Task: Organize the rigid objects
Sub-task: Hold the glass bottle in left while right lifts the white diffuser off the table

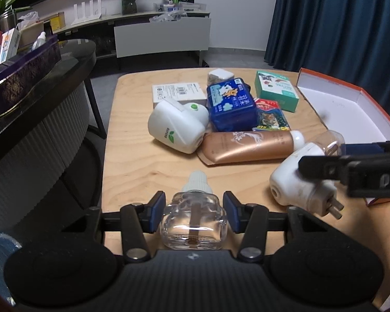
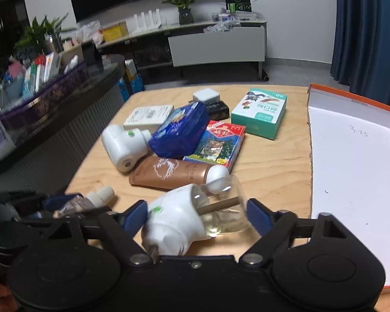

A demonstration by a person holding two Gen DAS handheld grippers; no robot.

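Note:
A clear refill bottle with a white cap sits between the blue pads of my left gripper, which is shut on it just above the wooden table's near edge. In the right wrist view this bottle shows at the lower left. A white plug-in vaporizer with its own clear bottle lies on the table between the jaws of my right gripper. The pads stand close on either side without visibly pressing. From the left wrist view the same vaporizer lies partly behind the right gripper.
Mid-table is a pile: a second white vaporizer, blue tissue pack, brown tube, red card box, green-white box and flat white box. An orange-rimmed white tray lies right. A dark counter stands left.

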